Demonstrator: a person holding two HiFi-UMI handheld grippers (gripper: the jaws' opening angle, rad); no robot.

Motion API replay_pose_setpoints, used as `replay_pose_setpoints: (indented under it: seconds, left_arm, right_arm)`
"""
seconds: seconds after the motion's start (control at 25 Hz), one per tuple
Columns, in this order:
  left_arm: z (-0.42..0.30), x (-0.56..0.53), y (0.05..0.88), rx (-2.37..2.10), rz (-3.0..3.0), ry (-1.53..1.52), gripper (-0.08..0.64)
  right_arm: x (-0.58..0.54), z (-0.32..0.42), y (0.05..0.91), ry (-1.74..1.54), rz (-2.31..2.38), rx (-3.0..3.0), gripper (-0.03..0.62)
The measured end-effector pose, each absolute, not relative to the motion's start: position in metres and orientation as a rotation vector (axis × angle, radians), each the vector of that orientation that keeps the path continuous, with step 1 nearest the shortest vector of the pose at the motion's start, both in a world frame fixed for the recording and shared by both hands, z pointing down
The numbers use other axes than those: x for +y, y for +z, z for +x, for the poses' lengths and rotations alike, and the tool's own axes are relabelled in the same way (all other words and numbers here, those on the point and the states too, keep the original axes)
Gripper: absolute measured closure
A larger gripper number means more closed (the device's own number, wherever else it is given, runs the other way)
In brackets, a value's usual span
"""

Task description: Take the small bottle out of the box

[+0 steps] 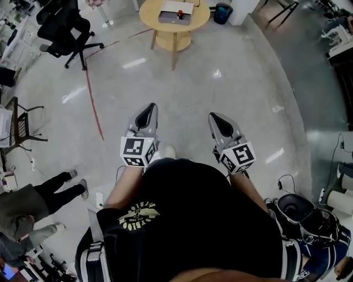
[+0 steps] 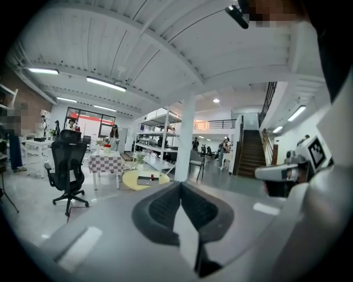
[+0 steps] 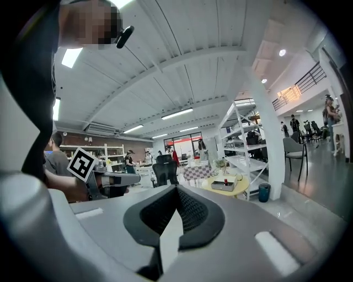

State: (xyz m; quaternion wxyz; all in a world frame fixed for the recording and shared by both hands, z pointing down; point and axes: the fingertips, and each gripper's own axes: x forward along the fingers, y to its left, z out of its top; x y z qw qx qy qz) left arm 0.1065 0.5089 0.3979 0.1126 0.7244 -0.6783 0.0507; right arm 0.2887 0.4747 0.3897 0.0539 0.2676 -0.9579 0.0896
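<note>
A glossy grey floor (image 1: 220, 82) fills the scene, and at its far end, near the middle, stands a round, pale wooden table (image 1: 148, 16) on splayed legs. A flat grey box (image 1: 168, 15) lies on the tabletop with a small red thing (image 1: 180, 14) on it, too small to tell more. Also on the floor are a black office chair (image 1: 63, 30) at the far left, a thin red line (image 1: 92, 102) running nearer from that chair, and a dark blue bin (image 1: 223, 12) just right of the table.

Left gripper (image 2: 180, 190), 6 o'clock: fingers (image 2: 160, 210) closed together. Black office chair (image 2: 67, 165), 9 o'clock. Round yellow bench (image 2: 129, 180) carrying grey box (image 2: 147, 179), centre. White pillar (image 2: 186, 137), centre. Staircase (image 2: 251, 154), 2 o'clock. Right gripper (image 2: 262, 173), 3 o'clock.
</note>
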Motion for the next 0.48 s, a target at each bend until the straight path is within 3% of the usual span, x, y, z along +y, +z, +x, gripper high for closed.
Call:
replay_pose_setpoints:
  seconds: [0.48]
  left_arm:
    - [0.062,0.500,0.393,-1.946,2.192,0.087,0.560]
  right_arm:
    - [0.472,0.233,0.372,0.165,0.835,-2.877,0.591]
